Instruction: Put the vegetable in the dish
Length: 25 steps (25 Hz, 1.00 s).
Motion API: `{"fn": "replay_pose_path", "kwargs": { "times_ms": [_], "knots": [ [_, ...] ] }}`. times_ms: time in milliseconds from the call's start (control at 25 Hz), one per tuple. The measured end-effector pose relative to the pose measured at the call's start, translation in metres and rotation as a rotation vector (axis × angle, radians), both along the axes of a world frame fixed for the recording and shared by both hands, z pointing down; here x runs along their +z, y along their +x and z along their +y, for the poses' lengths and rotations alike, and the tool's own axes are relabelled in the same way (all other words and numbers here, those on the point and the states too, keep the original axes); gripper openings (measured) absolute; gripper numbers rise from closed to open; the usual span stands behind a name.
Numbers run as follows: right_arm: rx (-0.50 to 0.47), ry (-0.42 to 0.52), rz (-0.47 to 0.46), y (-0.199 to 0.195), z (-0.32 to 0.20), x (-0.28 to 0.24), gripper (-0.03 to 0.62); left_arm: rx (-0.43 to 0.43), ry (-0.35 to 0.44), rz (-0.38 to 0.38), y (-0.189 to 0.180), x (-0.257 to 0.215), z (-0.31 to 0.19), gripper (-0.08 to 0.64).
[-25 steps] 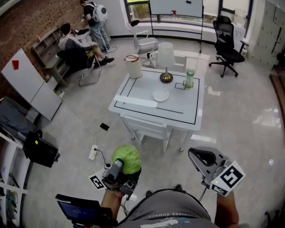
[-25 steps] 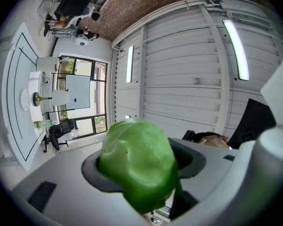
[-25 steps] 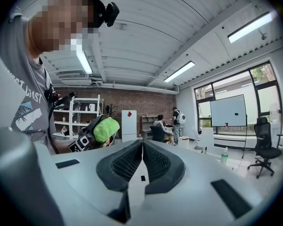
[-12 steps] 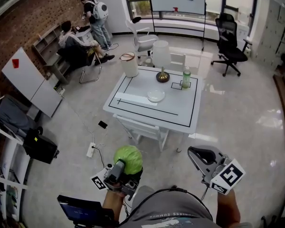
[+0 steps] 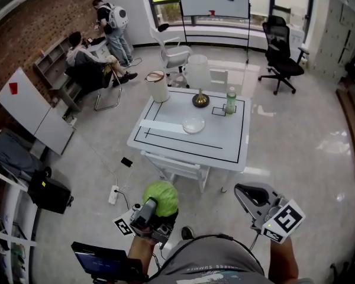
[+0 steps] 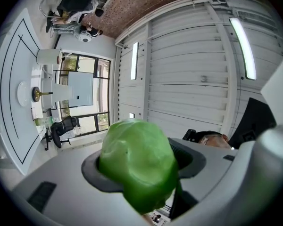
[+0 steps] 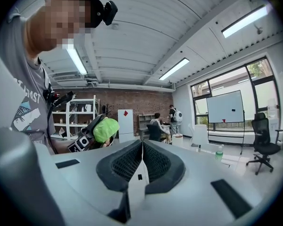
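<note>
My left gripper (image 5: 155, 210) pinches the green leafy vegetable (image 5: 160, 195) between its jaws, low in front of me over the floor and well apart from the white worktop (image 5: 222, 139). The dish (image 5: 193, 125) sits on that worktop, near the lamp (image 5: 198, 73) and the bottle (image 5: 231, 99). My right gripper (image 5: 246, 194) has its jaws pressed together and is empty.

One green vegetable (image 5: 160, 195), one dish (image 5: 193, 125), one lamp (image 5: 199, 77), one bottle (image 5: 231, 100), one table (image 5: 223, 137), two claws (image 5: 158, 205) (image 5: 243, 194), two people (image 5: 84, 55) (image 5: 110, 20).
</note>
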State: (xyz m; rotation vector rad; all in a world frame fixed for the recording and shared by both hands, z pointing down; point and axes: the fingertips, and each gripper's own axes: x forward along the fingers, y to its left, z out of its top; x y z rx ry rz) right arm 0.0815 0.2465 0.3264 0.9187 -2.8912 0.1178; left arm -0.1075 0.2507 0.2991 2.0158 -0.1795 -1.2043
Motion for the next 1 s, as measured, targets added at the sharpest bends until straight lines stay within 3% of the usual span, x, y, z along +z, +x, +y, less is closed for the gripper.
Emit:
{"fn": "replay_pose_path", "kwargs": {
  "times_ms": [640,1000],
  "knots": [
    [0.029,0.017,0.004,-0.082,-0.036,0.001,0.008,0.047,0.008,-0.003,-0.078,0.003,-0.047,0.284],
    [0.021,-0.015,0.018,-0.064,-0.073,0.006,0.008,0.024,-0.017,0.013,-0.063,0.008,-0.079,0.284]
  ]
}}
